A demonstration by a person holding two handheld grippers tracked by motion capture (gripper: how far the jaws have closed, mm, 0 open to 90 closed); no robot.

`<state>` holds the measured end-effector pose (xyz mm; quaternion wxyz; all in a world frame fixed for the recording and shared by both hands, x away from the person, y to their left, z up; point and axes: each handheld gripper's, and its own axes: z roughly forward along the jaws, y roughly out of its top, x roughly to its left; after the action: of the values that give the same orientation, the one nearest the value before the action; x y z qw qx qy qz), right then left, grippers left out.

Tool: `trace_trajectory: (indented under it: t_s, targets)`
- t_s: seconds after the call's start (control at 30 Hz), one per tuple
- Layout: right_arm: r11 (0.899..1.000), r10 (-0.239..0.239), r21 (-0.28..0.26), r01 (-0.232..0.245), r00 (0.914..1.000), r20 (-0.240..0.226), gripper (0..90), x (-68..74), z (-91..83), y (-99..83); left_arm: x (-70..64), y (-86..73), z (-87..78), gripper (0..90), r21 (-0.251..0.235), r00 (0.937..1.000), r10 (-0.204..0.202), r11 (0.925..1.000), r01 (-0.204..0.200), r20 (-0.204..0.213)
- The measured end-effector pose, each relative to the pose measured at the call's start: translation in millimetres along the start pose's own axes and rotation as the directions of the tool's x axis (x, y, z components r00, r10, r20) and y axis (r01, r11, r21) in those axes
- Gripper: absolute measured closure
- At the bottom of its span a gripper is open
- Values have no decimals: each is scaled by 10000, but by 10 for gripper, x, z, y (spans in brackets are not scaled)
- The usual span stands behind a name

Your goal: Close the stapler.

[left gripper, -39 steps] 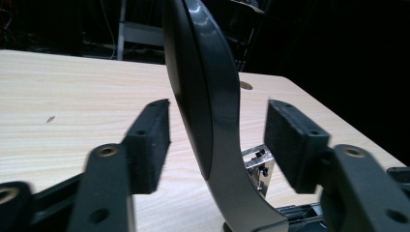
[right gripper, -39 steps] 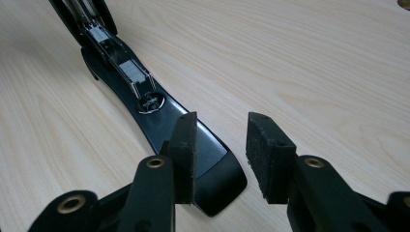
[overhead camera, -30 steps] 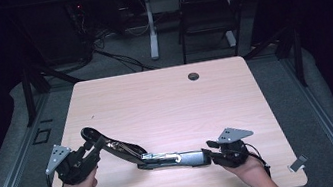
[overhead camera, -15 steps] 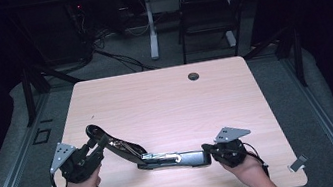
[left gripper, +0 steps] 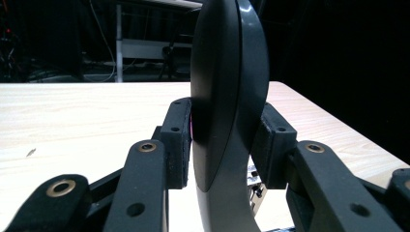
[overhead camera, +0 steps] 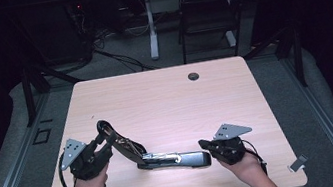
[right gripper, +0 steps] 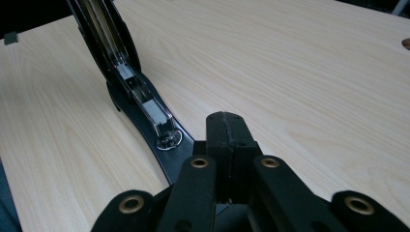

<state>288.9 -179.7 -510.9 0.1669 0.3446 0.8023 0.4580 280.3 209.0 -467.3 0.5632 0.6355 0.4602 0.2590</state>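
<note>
While the stapler [overhead camera: 164,154] lies opened out near my edge of the table [overhead camera: 165,98], I have a hand on each end of it. My left gripper [left gripper: 227,140] is clenched on the stapler's raised dark top arm [left gripper: 227,96], one pad pressed to each side of it, and that arm tilts up and away from the base. My right gripper [right gripper: 225,133] has its jaws pressed together at the far end of the stapler's base [right gripper: 154,140], which lies flat on the wood; whether anything is pinched between them I cannot tell. The metal staple channel [right gripper: 128,79] rises from the base toward my left gripper [overhead camera: 101,144]. A small round grommet [overhead camera: 193,76] sits well beyond the stapler, near the table's far edge.
</note>
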Motion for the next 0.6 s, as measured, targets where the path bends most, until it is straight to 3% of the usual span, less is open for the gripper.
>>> trace_trajectory:
  t_s: [0.33,0.6]
  targets:
    - [9987,-167,-486,161,9998,-124,900,37,-12,124,-185,28,49,626,2,9984,519,9986,-519,-218]
    - [9965,-341,-774,306,9984,-440,900,112,75,284,-295,38,86,620,63,9963,804,9968,-803,-309]
